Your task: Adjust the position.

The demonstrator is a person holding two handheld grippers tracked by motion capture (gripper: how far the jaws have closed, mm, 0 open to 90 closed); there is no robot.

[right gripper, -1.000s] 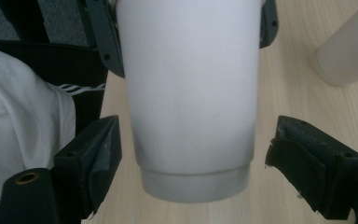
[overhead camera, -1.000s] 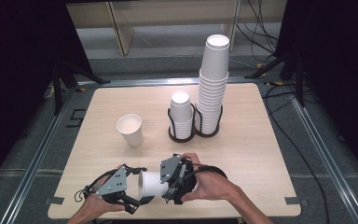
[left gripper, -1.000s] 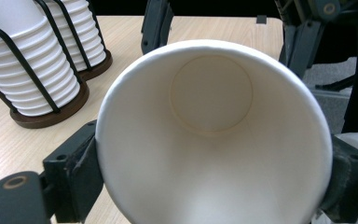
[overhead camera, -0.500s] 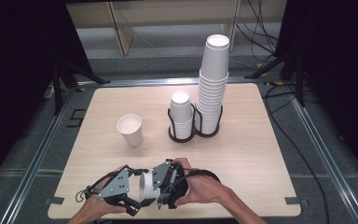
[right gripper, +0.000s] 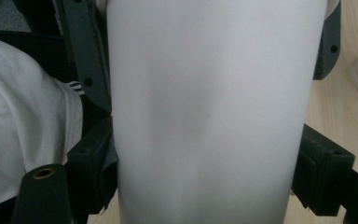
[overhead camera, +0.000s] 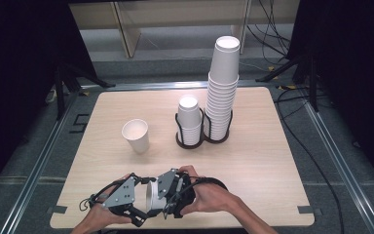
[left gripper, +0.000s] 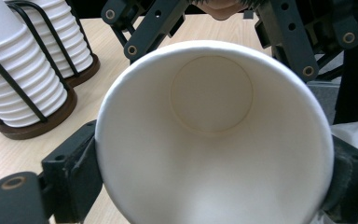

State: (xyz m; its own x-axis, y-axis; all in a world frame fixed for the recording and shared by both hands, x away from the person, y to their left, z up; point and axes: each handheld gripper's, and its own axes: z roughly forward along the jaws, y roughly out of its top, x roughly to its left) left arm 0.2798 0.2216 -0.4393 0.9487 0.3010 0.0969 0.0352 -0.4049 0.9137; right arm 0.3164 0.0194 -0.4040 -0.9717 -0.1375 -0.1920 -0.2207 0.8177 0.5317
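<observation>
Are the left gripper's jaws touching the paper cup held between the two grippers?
Touching. In the left gripper view, the left gripper has a black pad pressed flush on each side of the paper cup near its rim, no gap visible.

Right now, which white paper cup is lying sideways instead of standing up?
The white paper cup held between the two tongs at the table's near edge. It lies on its side; the single cup stands mouth-up, and the stacked cups sit upside down.
</observation>
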